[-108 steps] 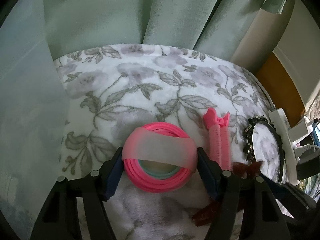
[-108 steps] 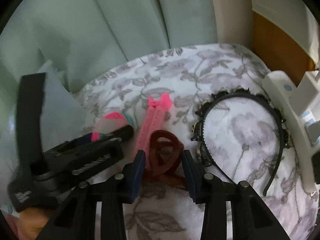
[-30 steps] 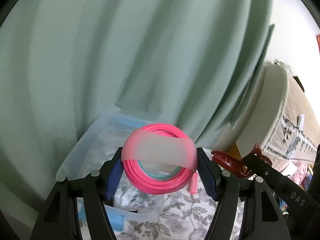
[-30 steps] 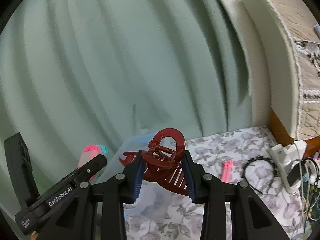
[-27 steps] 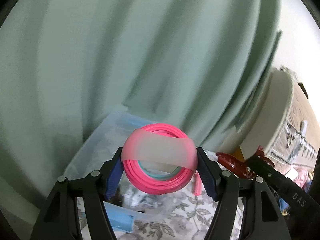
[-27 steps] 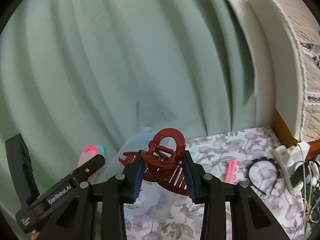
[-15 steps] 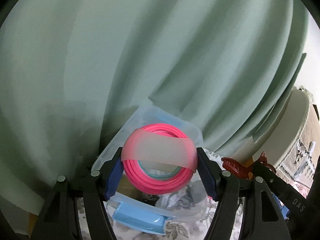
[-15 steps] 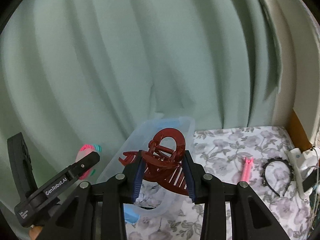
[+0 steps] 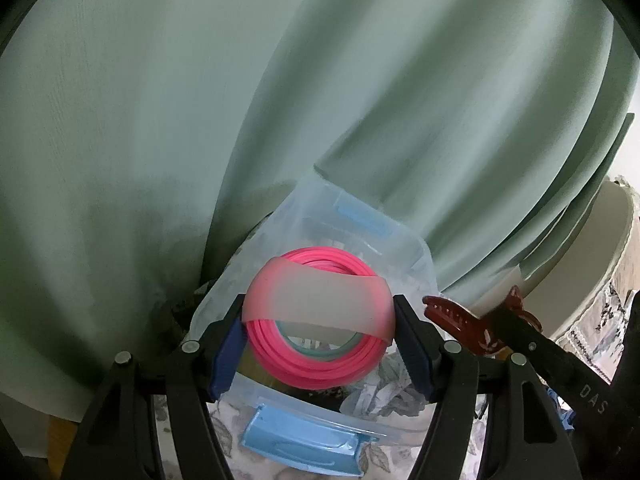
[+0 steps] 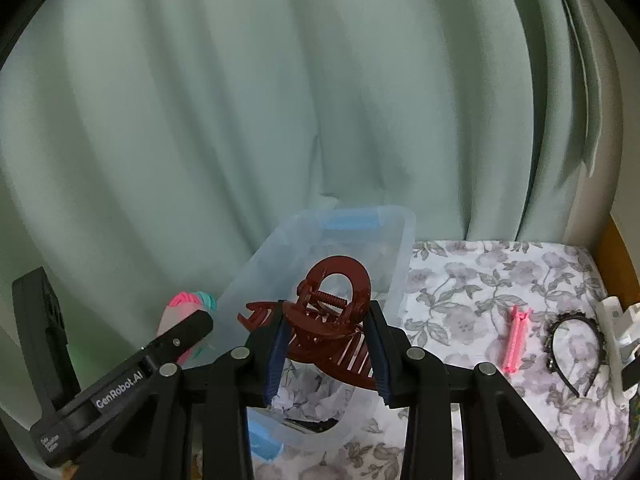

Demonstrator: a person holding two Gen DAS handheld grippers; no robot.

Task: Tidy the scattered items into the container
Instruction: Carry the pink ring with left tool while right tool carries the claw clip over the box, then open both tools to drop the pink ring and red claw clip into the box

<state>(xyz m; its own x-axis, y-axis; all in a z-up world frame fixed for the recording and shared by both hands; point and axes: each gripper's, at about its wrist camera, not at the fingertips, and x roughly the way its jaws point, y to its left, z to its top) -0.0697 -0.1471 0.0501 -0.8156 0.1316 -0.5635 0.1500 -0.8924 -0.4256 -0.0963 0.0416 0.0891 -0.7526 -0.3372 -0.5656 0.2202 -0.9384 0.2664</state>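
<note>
My left gripper is shut on a bundle of pink hair ties wrapped in a translucent band, held above the clear plastic container with blue handles. My right gripper is shut on a dark red claw hair clip, held over the container. The clip also shows at the right of the left wrist view. The left gripper and its hair ties show at the left of the right wrist view.
A pink hair clip and a black toothed headband lie on the floral cloth right of the container. A white power strip sits at the far right edge. A green curtain hangs close behind.
Both grippers have lifted their items off the cloth and swung left. They now hang over the container, which has come closer and more central in both views.
</note>
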